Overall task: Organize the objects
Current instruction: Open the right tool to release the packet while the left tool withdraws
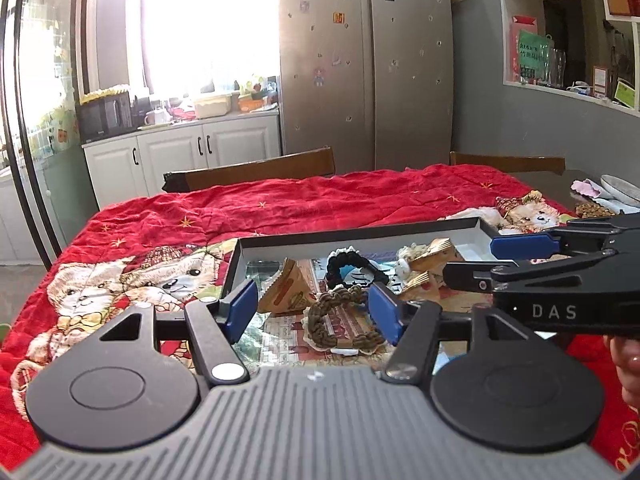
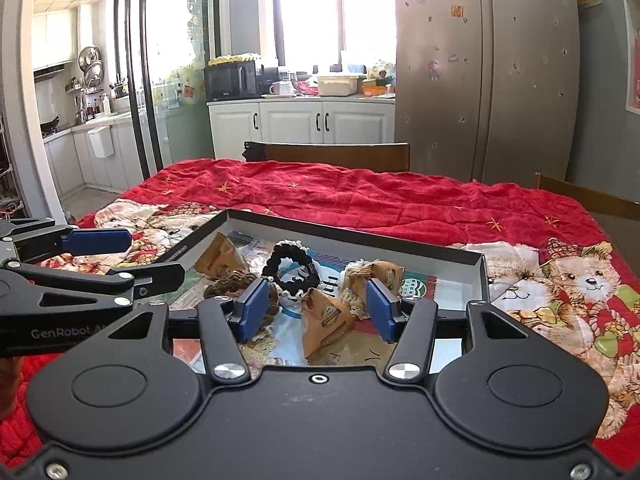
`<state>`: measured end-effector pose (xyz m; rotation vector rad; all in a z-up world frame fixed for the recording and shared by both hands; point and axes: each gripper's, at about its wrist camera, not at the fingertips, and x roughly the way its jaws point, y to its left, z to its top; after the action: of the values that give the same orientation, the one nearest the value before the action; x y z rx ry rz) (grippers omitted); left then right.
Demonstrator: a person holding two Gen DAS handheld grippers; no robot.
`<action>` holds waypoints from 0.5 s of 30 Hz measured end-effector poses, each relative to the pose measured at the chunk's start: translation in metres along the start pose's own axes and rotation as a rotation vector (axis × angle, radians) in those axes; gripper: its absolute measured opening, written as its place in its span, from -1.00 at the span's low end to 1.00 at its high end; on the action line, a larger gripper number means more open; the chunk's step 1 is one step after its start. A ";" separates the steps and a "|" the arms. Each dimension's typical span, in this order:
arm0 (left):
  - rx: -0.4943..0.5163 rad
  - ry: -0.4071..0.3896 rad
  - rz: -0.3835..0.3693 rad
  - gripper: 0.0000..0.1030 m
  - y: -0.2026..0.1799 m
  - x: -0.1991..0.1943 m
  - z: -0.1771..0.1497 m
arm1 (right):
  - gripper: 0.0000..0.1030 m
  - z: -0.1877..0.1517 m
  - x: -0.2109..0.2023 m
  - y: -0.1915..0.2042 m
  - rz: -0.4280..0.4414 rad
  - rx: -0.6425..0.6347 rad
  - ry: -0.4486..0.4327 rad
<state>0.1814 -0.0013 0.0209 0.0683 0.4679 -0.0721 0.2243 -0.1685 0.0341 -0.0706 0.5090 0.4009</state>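
Observation:
A shallow dark-rimmed tray [image 1: 360, 234] [image 2: 360, 237] lies on a red teddy-bear quilt. In it are a black scrunchie [image 1: 352, 270] [image 2: 292, 272], a brown braided scrunchie [image 1: 340, 320] [image 2: 232, 282], a cream scrunchie [image 1: 406, 258] [image 2: 352, 280] and several tan triangular snack packets [image 1: 292, 292] [image 2: 326, 320]. My left gripper [image 1: 313, 312] hangs open above the tray's near side, over the brown scrunchie and apart from it. My right gripper [image 2: 318, 312] is open too, with a packet lying below its gap and its pads clear of it. Each gripper shows side-on in the other's view, the right gripper [image 1: 484, 260] and the left gripper [image 2: 132, 258].
The red quilt [image 1: 320, 200] covers the table. Two wooden chair backs [image 1: 256, 168] [image 2: 340, 156] stand at the far edge. A plate and small items [image 1: 616, 192] sit on the uncovered far right corner. A fridge [image 1: 368, 60] and white cabinets stand behind. A hand [image 1: 630, 364] shows at the right.

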 end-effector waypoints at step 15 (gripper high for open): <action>0.028 -0.020 -0.020 0.50 -0.005 -0.056 -0.012 | 0.16 -0.020 -0.072 0.010 0.007 -0.010 -0.017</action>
<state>0.1262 -0.0024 0.0353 0.0906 0.4472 -0.0993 0.1536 -0.1883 0.0521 -0.0755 0.4905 0.4107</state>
